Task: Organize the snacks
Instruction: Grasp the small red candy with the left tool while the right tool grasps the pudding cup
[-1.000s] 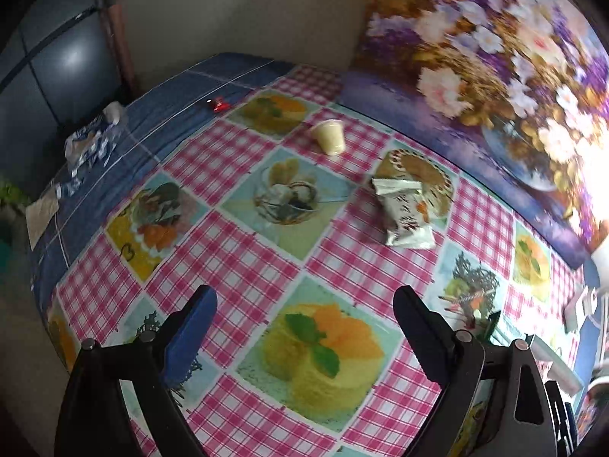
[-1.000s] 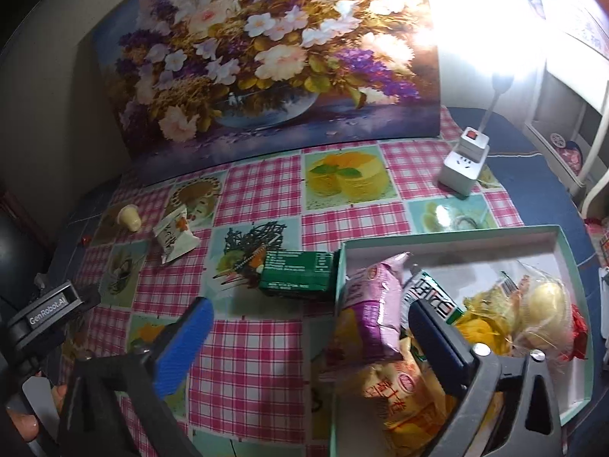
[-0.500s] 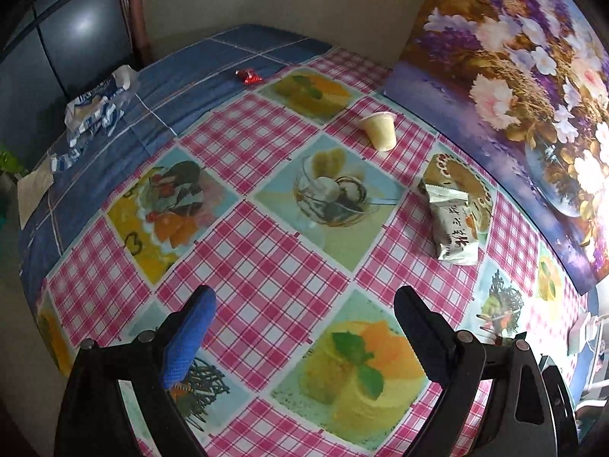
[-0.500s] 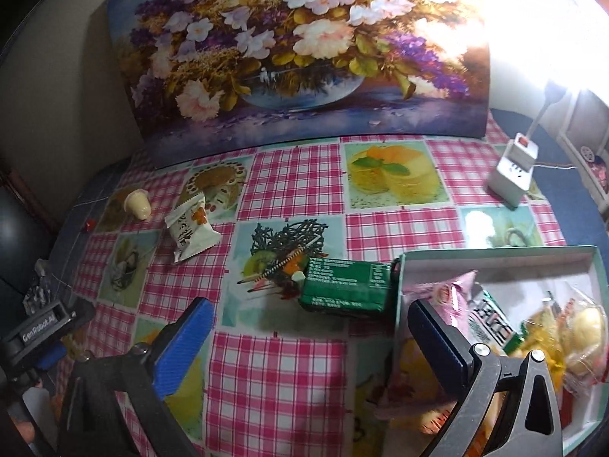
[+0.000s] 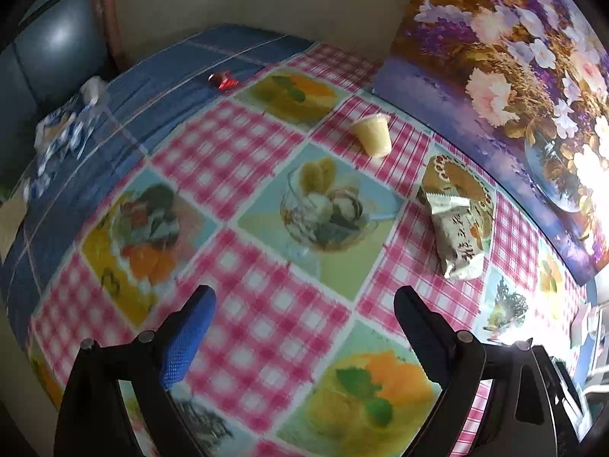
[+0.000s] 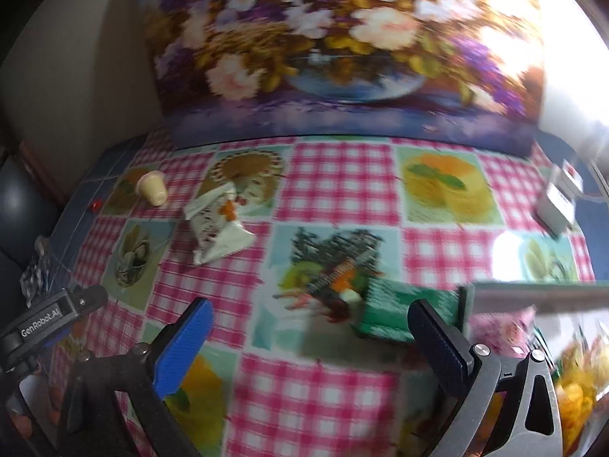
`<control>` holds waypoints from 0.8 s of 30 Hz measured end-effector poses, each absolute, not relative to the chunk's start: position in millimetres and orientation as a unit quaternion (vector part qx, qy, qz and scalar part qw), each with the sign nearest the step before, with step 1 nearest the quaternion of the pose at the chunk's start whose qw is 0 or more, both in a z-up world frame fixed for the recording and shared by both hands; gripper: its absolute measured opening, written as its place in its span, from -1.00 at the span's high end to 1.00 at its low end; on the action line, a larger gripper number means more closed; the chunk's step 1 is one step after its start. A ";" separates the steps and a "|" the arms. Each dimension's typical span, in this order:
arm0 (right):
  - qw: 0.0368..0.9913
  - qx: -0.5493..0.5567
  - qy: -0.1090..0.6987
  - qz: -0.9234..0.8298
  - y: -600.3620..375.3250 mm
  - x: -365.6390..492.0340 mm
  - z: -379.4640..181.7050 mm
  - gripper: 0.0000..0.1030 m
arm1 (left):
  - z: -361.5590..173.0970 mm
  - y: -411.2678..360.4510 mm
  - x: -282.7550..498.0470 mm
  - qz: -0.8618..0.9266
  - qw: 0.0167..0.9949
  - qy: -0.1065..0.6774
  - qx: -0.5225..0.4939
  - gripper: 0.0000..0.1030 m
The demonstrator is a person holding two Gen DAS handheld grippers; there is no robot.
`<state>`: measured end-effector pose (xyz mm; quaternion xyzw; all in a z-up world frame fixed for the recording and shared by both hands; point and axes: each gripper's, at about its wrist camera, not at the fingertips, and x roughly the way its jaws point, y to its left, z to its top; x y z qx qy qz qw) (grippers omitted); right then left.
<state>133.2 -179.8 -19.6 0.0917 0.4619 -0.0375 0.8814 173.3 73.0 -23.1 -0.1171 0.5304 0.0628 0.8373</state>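
Both grippers, left gripper (image 5: 304,302) and right gripper (image 6: 310,314), hang spread and empty above the pink checked tablecloth (image 5: 266,316). The white crinkled snack packet (image 6: 217,224) lies near the flower painting (image 6: 342,49), beside the small yellow jelly cup (image 6: 152,189). The green carton (image 6: 403,314) touches the teal box (image 6: 533,291).

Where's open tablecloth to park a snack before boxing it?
Free: the wide stretch ahead of the left tool, short of the white wrapper and jelly cup. Crowded: by the right tool, where the green box abuts the tray.
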 end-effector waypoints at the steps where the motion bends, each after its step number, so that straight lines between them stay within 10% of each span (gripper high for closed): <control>1: 0.883 0.087 0.461 -0.032 -173.1 139.2 -18.9 -1.00 | -24.1 77.4 177.3 0.058 0.838 0.530 -0.111 -0.84; 19: 0.873 0.054 0.466 0.131 -34.1 296.1 -10.4 -0.85 | -20.7 246.4 324.1 0.008 0.852 0.516 -0.091 -0.82; 24: 0.858 0.055 0.492 0.133 -14.5 329.0 -35.3 -0.66 | -37.0 255.3 355.0 0.008 0.851 0.509 -0.129 -0.47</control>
